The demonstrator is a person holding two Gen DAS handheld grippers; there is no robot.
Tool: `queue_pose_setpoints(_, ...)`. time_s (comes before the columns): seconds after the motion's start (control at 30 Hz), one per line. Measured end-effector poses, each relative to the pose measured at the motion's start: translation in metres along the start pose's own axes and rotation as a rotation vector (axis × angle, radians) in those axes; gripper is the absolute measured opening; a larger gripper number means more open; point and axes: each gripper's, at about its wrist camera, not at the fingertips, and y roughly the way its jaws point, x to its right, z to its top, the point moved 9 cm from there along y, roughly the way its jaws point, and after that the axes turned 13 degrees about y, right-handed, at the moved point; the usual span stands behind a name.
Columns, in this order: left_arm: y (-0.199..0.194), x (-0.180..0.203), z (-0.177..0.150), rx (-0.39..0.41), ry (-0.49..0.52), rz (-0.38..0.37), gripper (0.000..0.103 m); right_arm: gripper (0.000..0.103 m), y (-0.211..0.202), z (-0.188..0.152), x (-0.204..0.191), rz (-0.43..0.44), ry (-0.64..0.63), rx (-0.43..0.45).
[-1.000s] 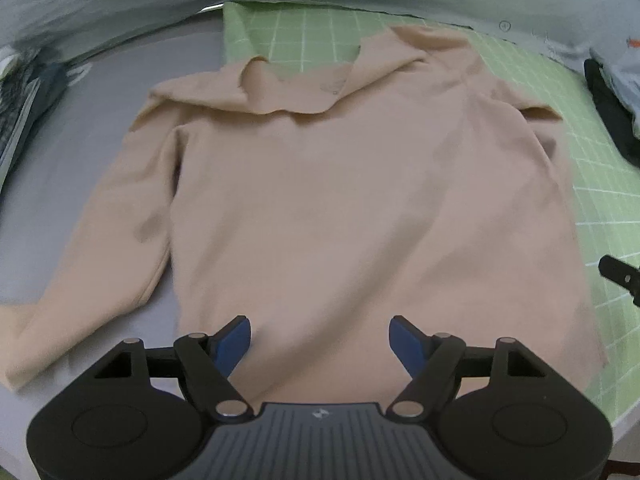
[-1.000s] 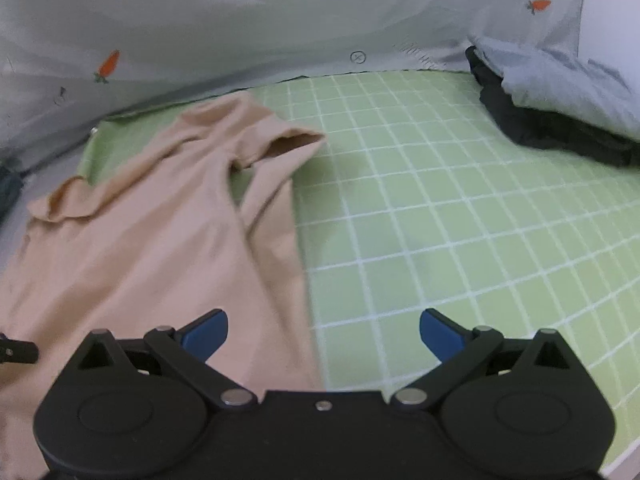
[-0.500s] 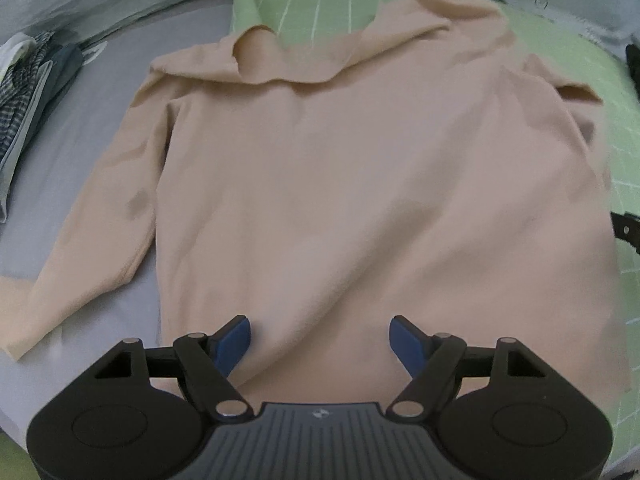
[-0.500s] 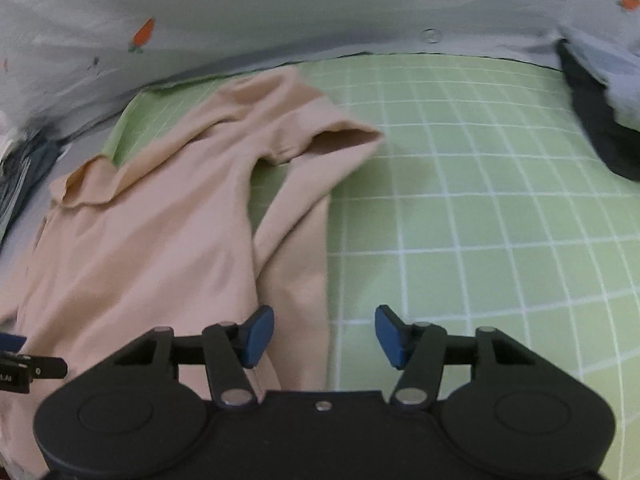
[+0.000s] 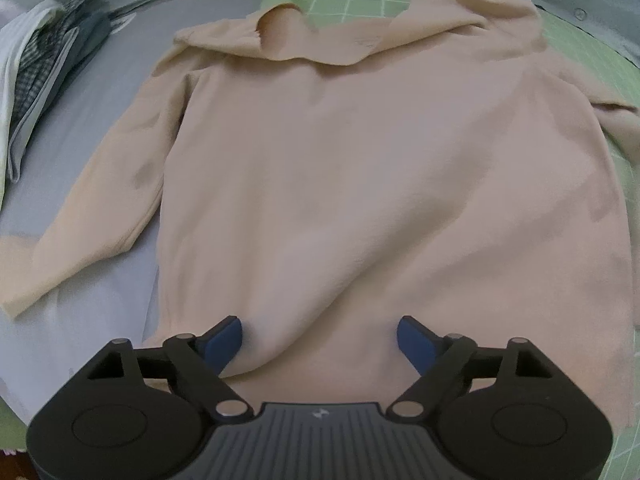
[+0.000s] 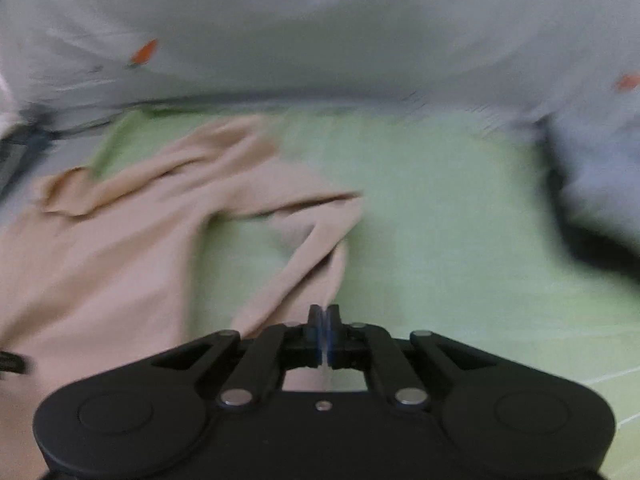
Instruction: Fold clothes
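A beige long-sleeved top (image 5: 380, 184) is spread flat, front up, partly on a green grid mat (image 6: 460, 240) and partly on a grey sheet (image 5: 100, 128), its collar at the far end from both grippers. The left gripper (image 5: 320, 334) is held low over the hem, jaws wide apart, with a soft ridge of the hem fabric lying between them; nothing is gripped, and the pose suits pinning or pinching the hem. The right gripper (image 6: 323, 320) is closed on the end of the right sleeve (image 6: 316, 248), which runs straight ahead of the jaws toward the shoulder, probably so it can be carried across the body. The right view is blurred. A stack of checked clothes (image 5: 36, 80) lies far left of the left jaws.
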Motion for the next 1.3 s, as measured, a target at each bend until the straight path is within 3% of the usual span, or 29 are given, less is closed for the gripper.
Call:
queue_pose_setpoints(0.13, 0.002, -0.004, -0.002, -0.015, -0.042, -0.011, 0.092, 0.003, 0.0, 0.002, 0.028, -0.066, 0.048, 0.01)
queue_pose_setpoints(0.2, 0.003, -0.004, -0.001, -0.022, -0.054, -0.012, 0.096, 0.009, 0.0, 0.003, 0.042, -0.099, 0.072, 0.015)
queue_pose_setpoints(0.33, 0.005, -0.004, -0.001, -0.031, -0.059, -0.006, 0.101, 0.039, -0.001, 0.005, 0.071, -0.164, 0.121, 0.025)
queue_pose_setpoints(0.4, 0.005, -0.005, -0.002, -0.035, -0.059, -0.003, 0.102, 0.043, 0.0, 0.004, 0.084, -0.194, 0.152, 0.026)
queue_pose_setpoints(0.47, 0.005, -0.006, -0.003, -0.038, -0.06, -0.006, 0.103, 0.055, 0.006, -0.007, 0.094, -0.206, 0.225, 0.002)
queue_pose_setpoints(0.63, 0.004, -0.008, -0.006, -0.045, -0.059, -0.019, 0.103, 0.064, 0.014, -0.019, 0.137, -0.25, 0.489, 0.011)
queue_pose_setpoints(0.7, 0.003, -0.008, -0.008, -0.049, -0.057, -0.018, 0.103, 0.065, 0.015, -0.022, 0.151, -0.289, 0.529, 0.019)
queue_pose_setpoints(0.83, 0.001, -0.007, -0.01, -0.056, -0.052, -0.014, 0.103, 0.079, 0.022, -0.025, 0.17, -0.358, 0.54, 0.038)
queue_pose_setpoints(1.0, -0.002, -0.007, -0.013, -0.065, -0.048, -0.01, 0.103, 0.073, 0.021, -0.029, 0.181, -0.346, 0.571, 0.063)
queue_pose_setpoints(1.07, -0.003, -0.008, -0.015, -0.067, -0.052, -0.007, 0.103, 0.039, 0.02, -0.027, 0.18, -0.326, 0.54, 0.075)
queue_pose_setpoints(1.1, -0.004, -0.008, -0.016, -0.068, -0.054, -0.005, 0.103, 0.029, 0.02, -0.026, 0.178, -0.311, 0.524, 0.081)
queue_pose_setpoints(1.13, -0.005, -0.009, -0.017, -0.07, -0.056, -0.004, 0.103, 0.01, 0.02, -0.025, 0.178, -0.296, 0.514, 0.084)
queue_pose_setpoints(1.2, -0.006, -0.009, -0.019, -0.072, -0.058, 0.001, 0.103, 0.009, 0.021, -0.021, 0.18, -0.273, 0.517, 0.079)
queue_pose_setpoints(1.3, -0.009, -0.01, -0.022, -0.071, -0.06, 0.005, 0.103, 0.009, 0.015, -0.022, 0.195, -0.34, 0.51, 0.091)
